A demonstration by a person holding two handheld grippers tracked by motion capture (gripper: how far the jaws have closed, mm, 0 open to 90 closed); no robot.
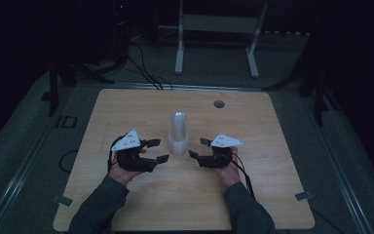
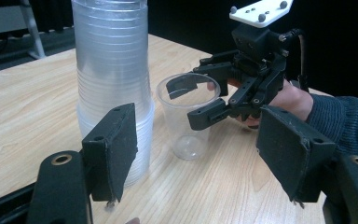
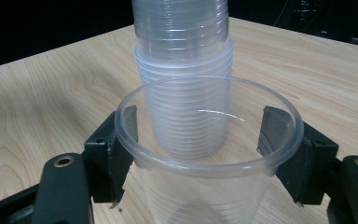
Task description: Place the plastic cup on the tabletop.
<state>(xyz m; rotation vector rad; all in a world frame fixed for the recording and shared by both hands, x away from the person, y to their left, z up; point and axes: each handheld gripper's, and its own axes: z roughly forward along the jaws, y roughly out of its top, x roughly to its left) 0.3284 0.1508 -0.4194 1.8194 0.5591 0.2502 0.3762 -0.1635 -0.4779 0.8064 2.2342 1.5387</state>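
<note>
- Single clear cup (image 2: 187, 116) stands upright on the table (image 1: 126, 112), mouth up, long axis vertical, just beside the tall stack (image 1: 178, 132) of nested cups near table centre.
- Right gripper (image 3: 200, 140) straddles the cup just under its rim (image 3: 205, 161): one jaw on each side of the wall. Whether the pads press on the plastic cannot be told; the cup rests on its own base either way.
- In the right gripper view the stack stands directly behind the cup, upright and close. In the left gripper view the cup and stack look just apart; contact at the base is unclear.
- Left gripper (image 2: 196, 154) is released, jaws apart with nothing between them, aimed level at the stack and cup from the other side.
- Right hand is the nearer one to the cup; left is nearer to the stack.
- Judgement: any lift must go straight up along the cup's axis, then clear of the stack.
</note>
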